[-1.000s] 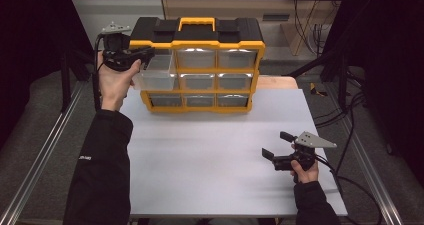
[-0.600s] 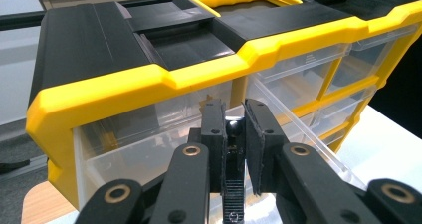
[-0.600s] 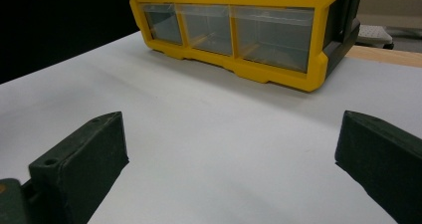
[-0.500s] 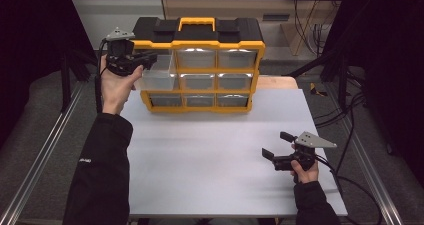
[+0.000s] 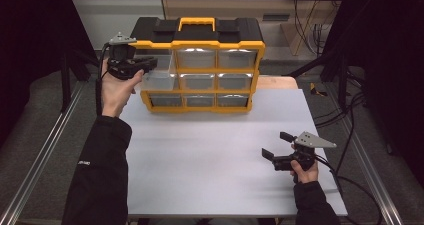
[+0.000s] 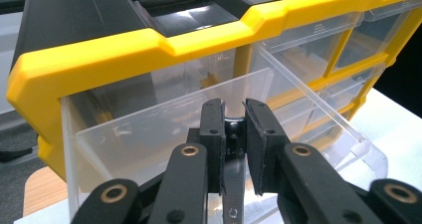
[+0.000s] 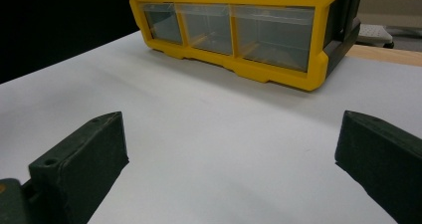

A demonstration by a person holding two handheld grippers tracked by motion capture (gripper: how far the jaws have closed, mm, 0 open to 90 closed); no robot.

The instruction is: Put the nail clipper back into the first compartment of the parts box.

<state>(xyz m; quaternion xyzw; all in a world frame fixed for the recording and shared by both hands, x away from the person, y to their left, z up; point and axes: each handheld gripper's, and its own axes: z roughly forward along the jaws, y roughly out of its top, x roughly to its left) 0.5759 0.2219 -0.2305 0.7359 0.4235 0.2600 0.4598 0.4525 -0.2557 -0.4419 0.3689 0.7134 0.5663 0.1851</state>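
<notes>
The left gripper [image 5: 135, 65] is raised at the top left corner of the yellow and black drawer cabinet [image 5: 200, 67], the forearm in a dark sleeve [image 5: 100, 175] reaching up along the bench's left edge. Its fingers [image 6: 214, 134] are nearly together, clenched, with only a narrow gap between them; whether they pinch anything I cannot tell. They sit just above the front wall of the clear drawer [image 6: 164, 134], which is pulled out of the cabinet's top left slot.

The right gripper [image 5: 280, 147] rests low near the front right of the bench, well apart from the cabinet, pointing left across the surface. Its fingers [image 7: 84, 154] are released, spread wide over bare bench.

The bench [image 5: 210, 160] is white and plain, with the cabinet standing at its far edge. Around it are metal frame rails [image 5: 40, 155], dark surroundings and cables [image 5: 350, 130] at the right.
</notes>
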